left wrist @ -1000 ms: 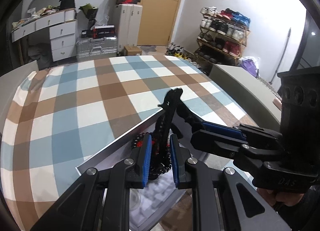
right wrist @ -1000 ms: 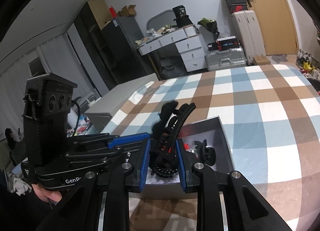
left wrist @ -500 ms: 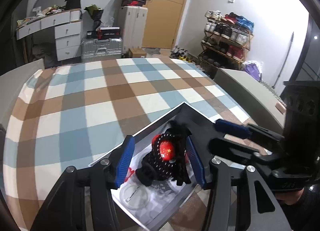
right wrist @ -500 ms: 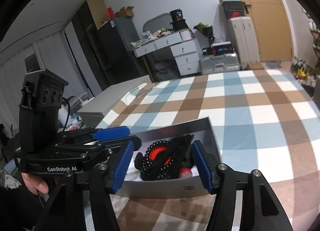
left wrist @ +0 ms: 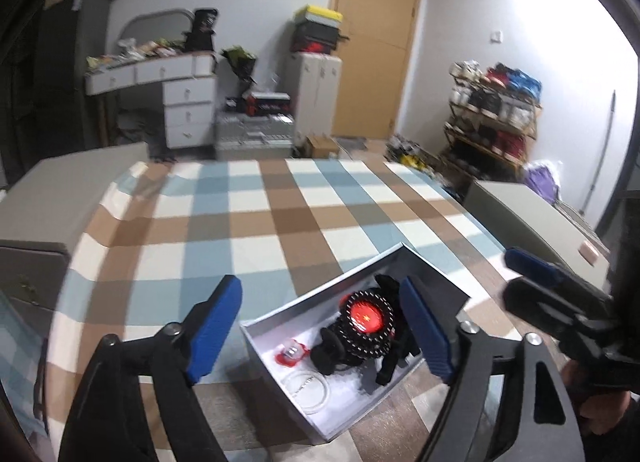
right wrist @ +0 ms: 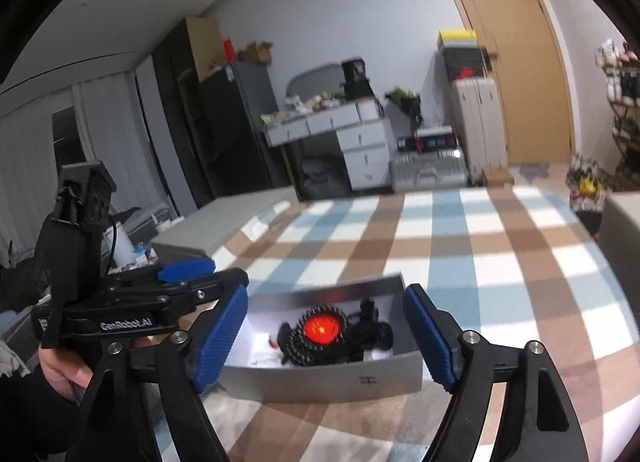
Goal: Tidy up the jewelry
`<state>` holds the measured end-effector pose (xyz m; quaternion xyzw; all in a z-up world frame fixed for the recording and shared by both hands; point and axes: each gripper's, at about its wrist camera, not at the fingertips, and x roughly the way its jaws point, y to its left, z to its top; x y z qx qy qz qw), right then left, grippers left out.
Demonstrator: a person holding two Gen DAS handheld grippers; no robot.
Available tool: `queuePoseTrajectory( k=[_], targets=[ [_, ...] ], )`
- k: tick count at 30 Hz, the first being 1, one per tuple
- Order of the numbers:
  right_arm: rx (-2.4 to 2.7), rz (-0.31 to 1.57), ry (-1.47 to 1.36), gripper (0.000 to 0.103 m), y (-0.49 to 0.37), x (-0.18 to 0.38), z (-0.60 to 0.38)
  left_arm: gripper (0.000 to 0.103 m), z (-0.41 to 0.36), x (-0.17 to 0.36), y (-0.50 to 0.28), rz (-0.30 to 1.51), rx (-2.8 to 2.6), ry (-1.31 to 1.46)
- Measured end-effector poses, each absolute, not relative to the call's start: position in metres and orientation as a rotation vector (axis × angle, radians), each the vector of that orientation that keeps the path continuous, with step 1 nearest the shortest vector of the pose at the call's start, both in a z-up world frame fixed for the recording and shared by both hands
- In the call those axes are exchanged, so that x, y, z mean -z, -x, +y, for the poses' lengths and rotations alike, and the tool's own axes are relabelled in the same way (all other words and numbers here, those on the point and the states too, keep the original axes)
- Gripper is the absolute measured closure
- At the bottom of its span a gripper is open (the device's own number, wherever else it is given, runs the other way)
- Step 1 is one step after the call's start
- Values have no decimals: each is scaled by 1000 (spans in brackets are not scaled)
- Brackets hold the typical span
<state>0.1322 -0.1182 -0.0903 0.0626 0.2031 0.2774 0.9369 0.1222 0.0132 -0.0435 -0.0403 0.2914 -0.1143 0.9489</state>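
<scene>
A grey open box [left wrist: 280,312] [right wrist: 340,382] lies on the checked tablecloth. In it lie a black beaded bracelet with a red round centre [left wrist: 366,318] [right wrist: 320,329], a black hair clip [left wrist: 390,366] [right wrist: 370,328], a small red item [left wrist: 290,354] and a clear ring [left wrist: 306,386]. My left gripper [left wrist: 320,332] is open and empty, above the box's near left side. My right gripper [right wrist: 326,338] is open and empty, above the box's front wall. Each gripper also shows in the other's view, the right [left wrist: 560,302] and the left [right wrist: 132,302].
The checked tablecloth [left wrist: 260,222] [right wrist: 500,242] stretches far beyond the box. Grey cushioned blocks [left wrist: 60,190] [left wrist: 532,218] flank the table. A white desk [left wrist: 176,102], suitcases [left wrist: 316,94] and a shoe rack [left wrist: 492,114] stand by the back wall.
Both grippers were shut together on the black jewelry above the box. They opened, the jewelry dropped into the box, and both grippers pulled back and up.
</scene>
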Motion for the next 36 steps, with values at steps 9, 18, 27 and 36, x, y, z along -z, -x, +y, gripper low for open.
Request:
queuePoseTrajectory(
  k=[9,18,27,36],
  targets=[
    [-580,214,-34,0,-96,63,-110,1,23,28,-99,416,-2,52],
    [-552,101,35,0,-77,60,-103,1,36,29,-82,305,-39,115],
    [-506,77,51,0,-79,77,-117,1,32,47,-75,257,-94,48],
    [-442,158,67,0,-94,106,-120,1,25,64,-73,281,-98,52]
  ],
)
